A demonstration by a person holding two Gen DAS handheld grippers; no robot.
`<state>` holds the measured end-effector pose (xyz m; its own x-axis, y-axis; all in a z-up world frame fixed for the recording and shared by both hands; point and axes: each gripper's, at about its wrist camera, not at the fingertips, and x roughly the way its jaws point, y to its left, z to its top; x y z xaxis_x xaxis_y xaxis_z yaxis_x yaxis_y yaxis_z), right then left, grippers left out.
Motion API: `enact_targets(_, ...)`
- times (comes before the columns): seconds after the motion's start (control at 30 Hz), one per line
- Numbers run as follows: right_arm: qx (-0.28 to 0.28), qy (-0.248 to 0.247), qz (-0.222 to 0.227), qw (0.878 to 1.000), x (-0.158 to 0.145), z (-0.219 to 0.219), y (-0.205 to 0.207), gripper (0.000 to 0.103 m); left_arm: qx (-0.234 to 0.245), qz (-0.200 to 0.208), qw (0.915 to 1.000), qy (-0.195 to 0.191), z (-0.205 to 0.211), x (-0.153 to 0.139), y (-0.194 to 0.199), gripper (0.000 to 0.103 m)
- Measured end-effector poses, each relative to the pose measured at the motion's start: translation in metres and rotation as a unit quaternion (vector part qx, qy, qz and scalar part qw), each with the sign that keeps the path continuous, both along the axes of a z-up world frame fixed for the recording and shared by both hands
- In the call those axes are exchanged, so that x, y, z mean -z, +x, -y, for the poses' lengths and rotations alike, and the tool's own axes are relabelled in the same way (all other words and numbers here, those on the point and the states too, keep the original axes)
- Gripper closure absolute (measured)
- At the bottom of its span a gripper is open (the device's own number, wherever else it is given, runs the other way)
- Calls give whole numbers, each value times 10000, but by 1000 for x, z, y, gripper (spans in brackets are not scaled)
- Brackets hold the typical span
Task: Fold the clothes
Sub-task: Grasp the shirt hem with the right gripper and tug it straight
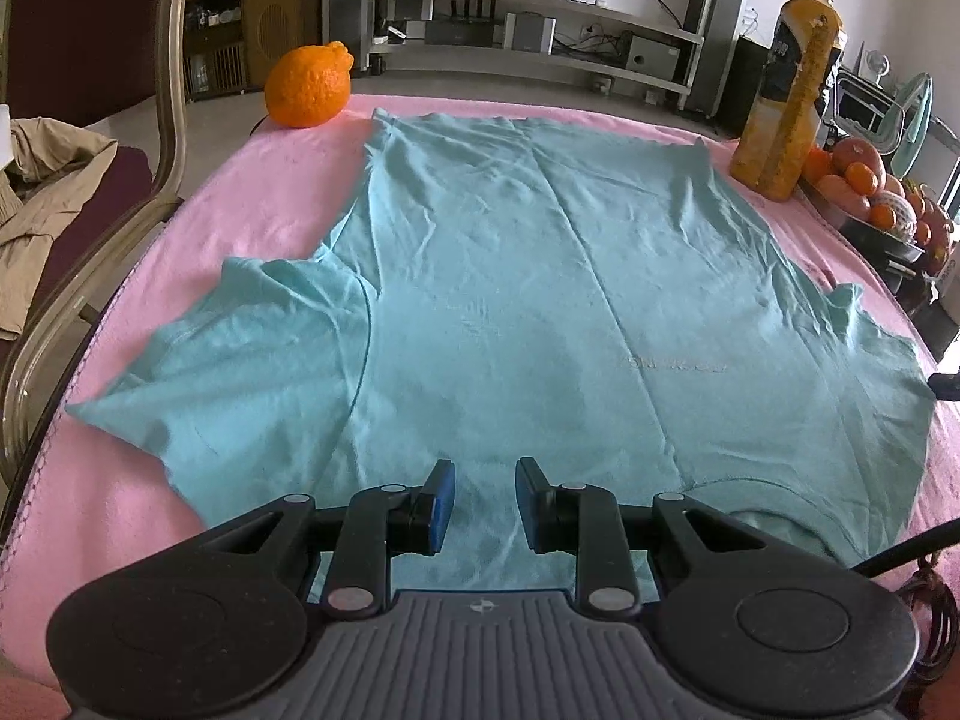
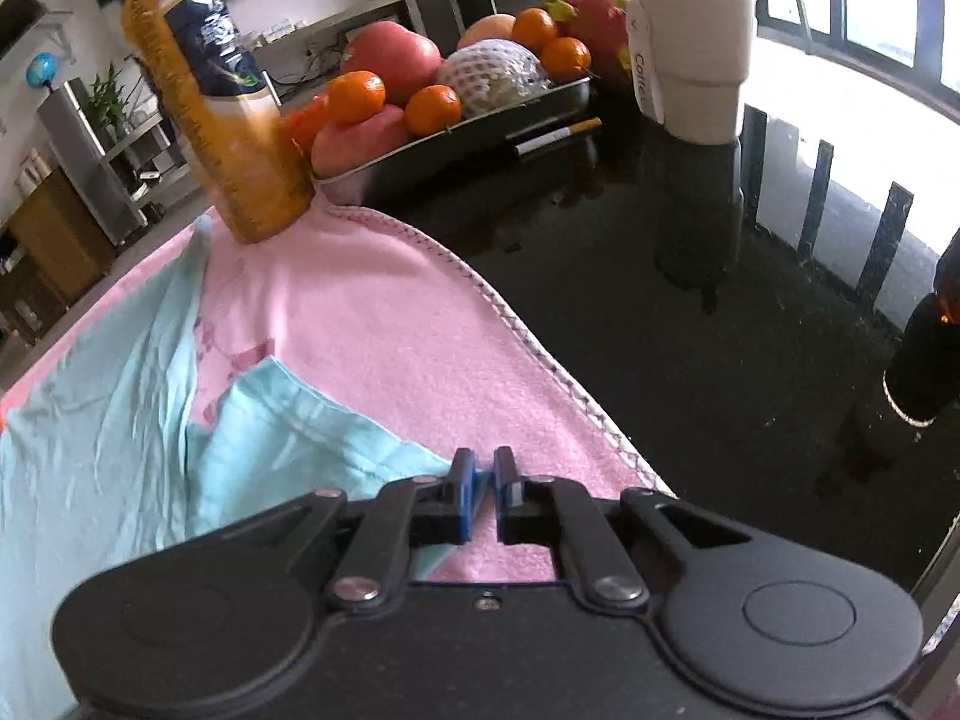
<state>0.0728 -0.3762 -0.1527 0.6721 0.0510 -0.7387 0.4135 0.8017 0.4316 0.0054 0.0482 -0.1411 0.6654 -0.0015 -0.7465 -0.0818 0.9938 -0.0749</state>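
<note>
A teal T-shirt [image 1: 540, 300] lies spread flat on a pink blanket [image 1: 270, 192], hem at the far end and both short sleeves out to the sides. My left gripper [image 1: 485, 504] hovers open over the near shoulder area, left of the collar, with nothing between its fingers. In the right wrist view, the right sleeve [image 2: 312, 438] runs in from the left, and its tip reaches between the fingers of my right gripper [image 2: 483, 489]. The jaws stand almost together, pinching that sleeve tip just above the blanket [image 2: 390, 330].
An orange citrus fruit [image 1: 309, 87] sits at the blanket's far left corner. A juice bottle [image 1: 786, 96] stands at the far right corner, beside a fruit tray [image 2: 468, 138]. The black tabletop [image 2: 690, 360] holds a white cup [image 2: 690, 60] and a dark bottle [image 2: 924, 360]. A chair [image 1: 168, 90] stands left.
</note>
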Motion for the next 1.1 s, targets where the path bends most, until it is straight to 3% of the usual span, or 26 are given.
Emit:
enact_targets(0.13,197,474,156,9986,1,9,-10,85,0,28,10000,0,0,-1,-3,77)
enact_targets(0.33,467,1094,126,9928,13,26,-12,85,-2,22,10000,20,1,0,-3,76)
enact_targets(0.57,343,2231,364,9735,25,33,-10,69,-83,-17,10000,10,-3,2,-3,76)
enact_targets(0.7,403,2278,338,9723,25,33,-14,67,-91,-20,10000,-10,-4,2,-3,76)
enact_targets(0.8,617,1965,399,9778,21,35,-17,66,-73,-39,10000,-25,-4,3,-2,76)
enact_targets(0.97,337,1667,329,9849,20,28,-8,67,-45,-49,10000,-23,-2,4,-1,76)
enact_targets(1.1,254,1271,225,9913,19,22,-2,98,-61,-45,10000,-39,-3,5,-1,76)
